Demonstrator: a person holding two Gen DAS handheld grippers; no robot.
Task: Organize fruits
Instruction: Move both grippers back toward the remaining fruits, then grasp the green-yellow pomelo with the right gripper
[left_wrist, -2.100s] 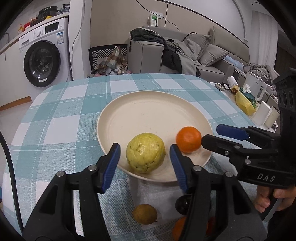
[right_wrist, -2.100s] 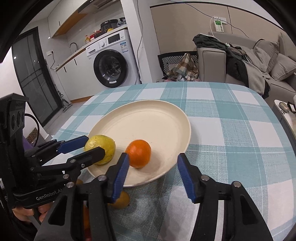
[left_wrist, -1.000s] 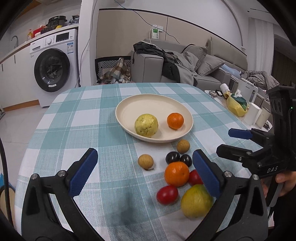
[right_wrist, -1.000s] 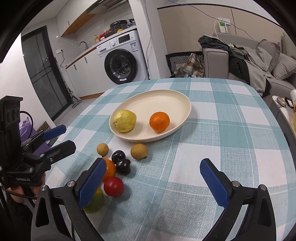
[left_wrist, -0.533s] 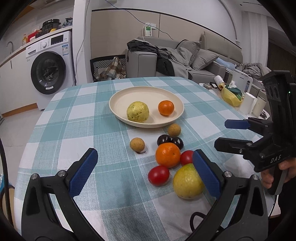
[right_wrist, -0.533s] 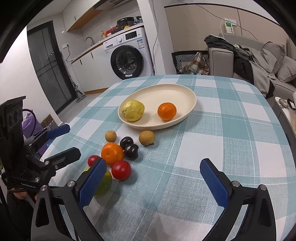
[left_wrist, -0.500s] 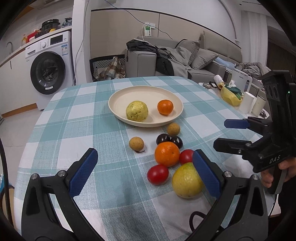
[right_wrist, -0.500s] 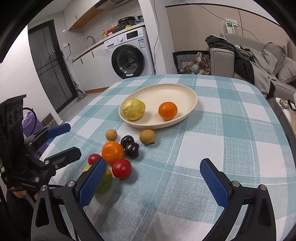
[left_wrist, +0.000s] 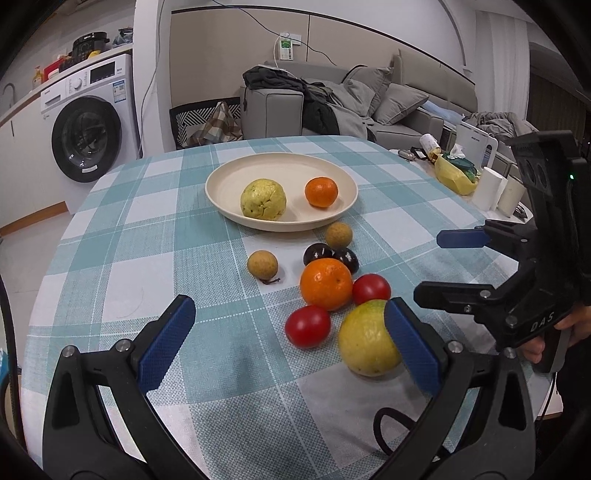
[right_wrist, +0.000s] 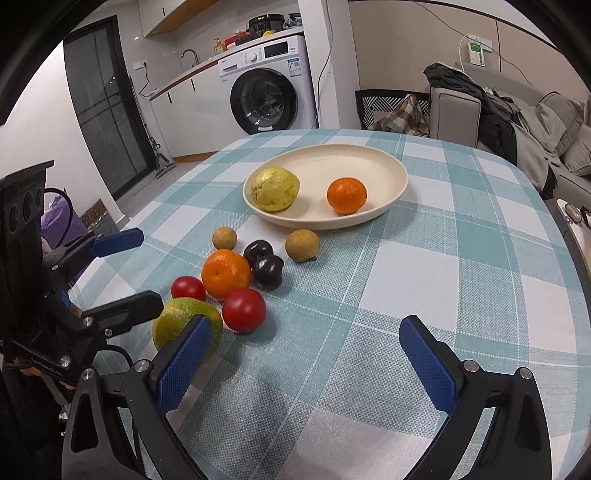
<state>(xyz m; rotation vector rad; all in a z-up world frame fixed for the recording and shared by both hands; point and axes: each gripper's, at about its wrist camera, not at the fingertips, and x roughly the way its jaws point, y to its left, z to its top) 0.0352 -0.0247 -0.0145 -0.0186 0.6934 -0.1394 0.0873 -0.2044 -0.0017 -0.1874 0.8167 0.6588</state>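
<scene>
A cream plate on the checked table holds a bumpy yellow fruit and a small orange. In front of it lie two brown longans, two dark plums, a bigger orange, two red tomatoes and a yellow-green fruit. My left gripper is open and empty above the near table. My right gripper is open and empty, right of the pile.
The round table has a teal checked cloth. A washing machine, a chair and a grey sofa stand behind. A side surface at the right holds a yellow bag, paper rolls and a white box. A black cable lies at the near edge.
Both grippers have drawn back from the plate and opened wide, leaving the yellow fruit and small orange on it. In the last half second they barely moved.
</scene>
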